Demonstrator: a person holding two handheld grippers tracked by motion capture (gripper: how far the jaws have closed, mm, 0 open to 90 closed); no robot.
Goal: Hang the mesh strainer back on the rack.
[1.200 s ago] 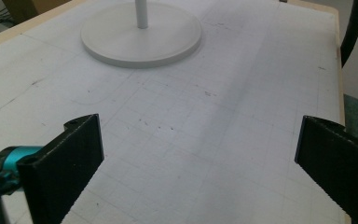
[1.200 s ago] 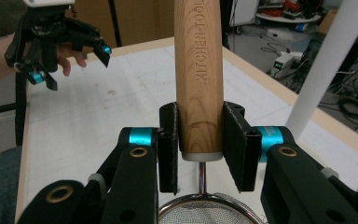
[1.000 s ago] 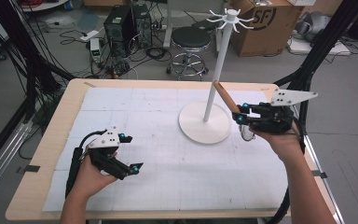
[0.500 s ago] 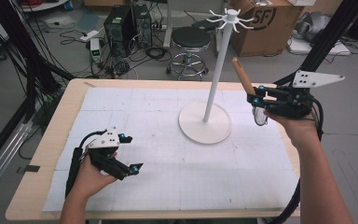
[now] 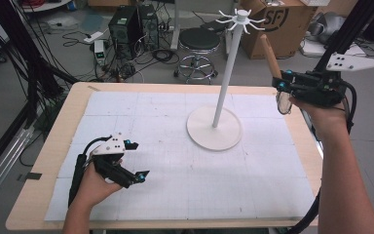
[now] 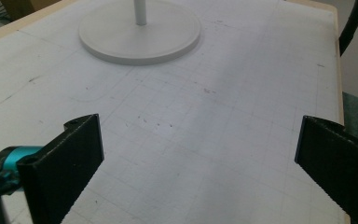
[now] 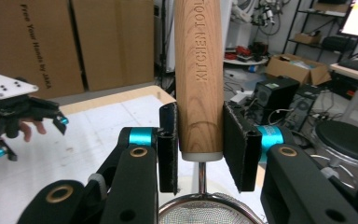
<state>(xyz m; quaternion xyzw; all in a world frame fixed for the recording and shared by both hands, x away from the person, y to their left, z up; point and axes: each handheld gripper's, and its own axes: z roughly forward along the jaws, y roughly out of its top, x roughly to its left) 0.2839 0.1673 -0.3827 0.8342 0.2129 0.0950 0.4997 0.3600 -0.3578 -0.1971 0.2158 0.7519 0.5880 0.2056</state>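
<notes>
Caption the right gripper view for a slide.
Right hand-held gripper clamps the light wooden handle of a metal mesh strainer above the white-covered table.

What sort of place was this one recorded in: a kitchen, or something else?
Probably a lab or workshop, not a kitchen. Cardboard boxes, computer towers and loose cables crowd the floor behind a wooden table covered with a gridded mat.

The strainer mesh bowl was cut off by the lower frame edge; the wooden handle top ran beyond the upper edge.
</notes>
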